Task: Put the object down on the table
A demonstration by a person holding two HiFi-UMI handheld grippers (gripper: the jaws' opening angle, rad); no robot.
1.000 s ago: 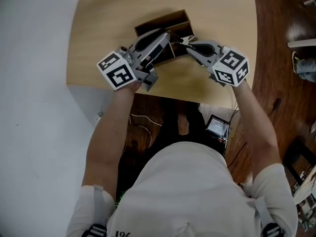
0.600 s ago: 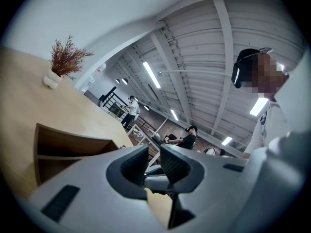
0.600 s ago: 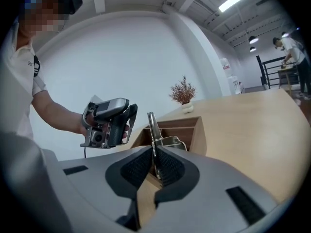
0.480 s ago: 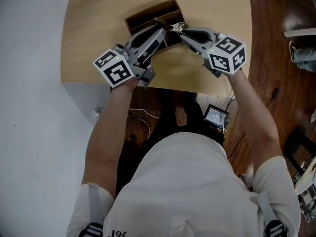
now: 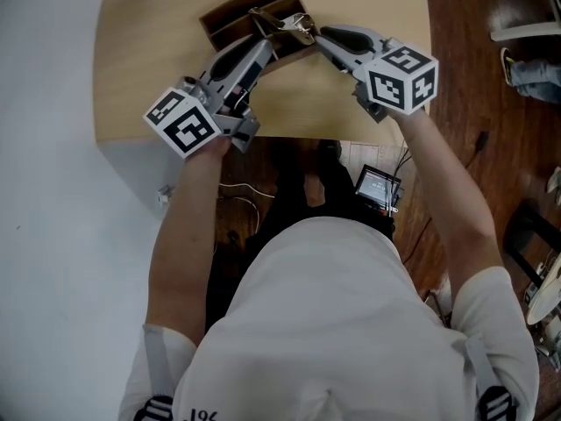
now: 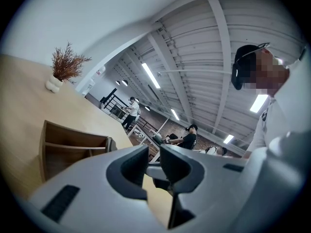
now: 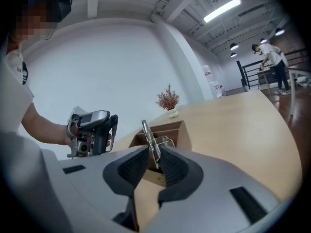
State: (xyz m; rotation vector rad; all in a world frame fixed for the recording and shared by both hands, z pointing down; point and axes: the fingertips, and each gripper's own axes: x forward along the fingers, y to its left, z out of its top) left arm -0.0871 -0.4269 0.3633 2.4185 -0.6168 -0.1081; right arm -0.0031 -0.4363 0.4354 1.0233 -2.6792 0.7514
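A slim metal tool with a coil spring [image 7: 148, 132] stands up between the jaws of my right gripper [image 7: 154, 153], which is shut on it. In the head view the tool [image 5: 282, 26] hangs over the near edge of a wooden divided box [image 5: 237, 11] on the light wood table [image 5: 175, 33], with the right gripper [image 5: 311, 35] at its right. My left gripper [image 5: 263, 46] points at the box from the near left. Its jaws [image 6: 154, 152] stand a little apart, with nothing between the pads. The right gripper view also shows the left gripper [image 7: 92, 132] beside the box [image 7: 170, 127].
A small dried plant in a white pot [image 7: 167, 101] stands on the table beyond the box. The table's near edge runs just under my hands. Below it on the dark floor lie cables and a small screen device [image 5: 377, 187]. People work at a far table [image 6: 131, 111].
Both grippers and the box have slid up and left in the head view. The right gripper has rolled slightly, still holding the tool. The left jaws keep the same gap.
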